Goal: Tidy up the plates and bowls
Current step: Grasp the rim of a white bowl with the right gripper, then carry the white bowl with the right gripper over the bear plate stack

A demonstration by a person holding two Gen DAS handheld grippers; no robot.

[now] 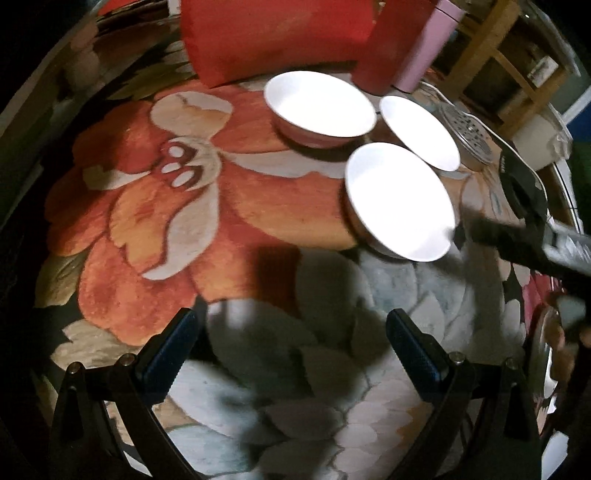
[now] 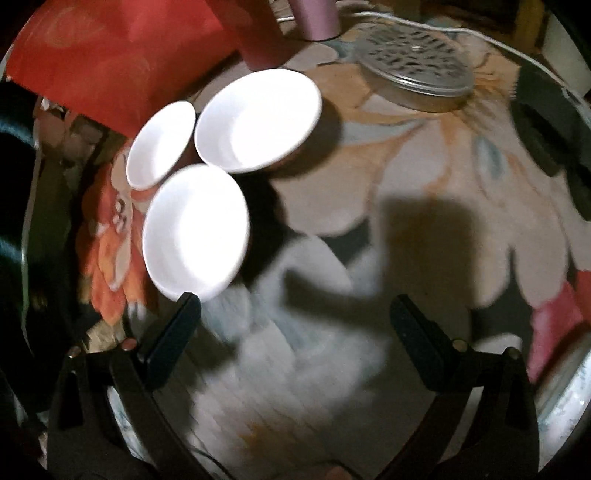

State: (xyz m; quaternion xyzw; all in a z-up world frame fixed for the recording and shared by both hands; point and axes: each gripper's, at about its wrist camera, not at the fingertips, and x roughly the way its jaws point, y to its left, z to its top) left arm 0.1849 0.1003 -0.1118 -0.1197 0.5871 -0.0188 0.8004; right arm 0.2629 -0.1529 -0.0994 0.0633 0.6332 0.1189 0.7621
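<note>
Three white bowls stand close together on a floral tablecloth (image 1: pixel 155 206). The nearest bowl (image 1: pixel 400 201) (image 2: pixel 195 230) sits in front of a larger bowl (image 1: pixel 319 105) (image 2: pixel 160 144) and a third bowl (image 1: pixel 419 131) (image 2: pixel 258 120). My left gripper (image 1: pixel 295 343) is open above the cloth, well short of the bowls, with nothing between its fingers. My right gripper (image 2: pixel 297 321) is open too. Its left fingertip (image 2: pixel 184 314) is right at the nearest bowl's near rim. In the left wrist view that gripper reaches in from the right as a blurred dark finger (image 1: pixel 491 236).
A red box (image 1: pixel 273 33) (image 2: pixel 110 55) and a pink tumbler (image 1: pixel 424 44) (image 2: pixel 317 18) stand behind the bowls. A perforated metal lid (image 1: pixel 469 133) (image 2: pixel 413 66) lies to their right, with a white cable (image 2: pixel 498 40) and a black object (image 2: pixel 554 125) near the table edge.
</note>
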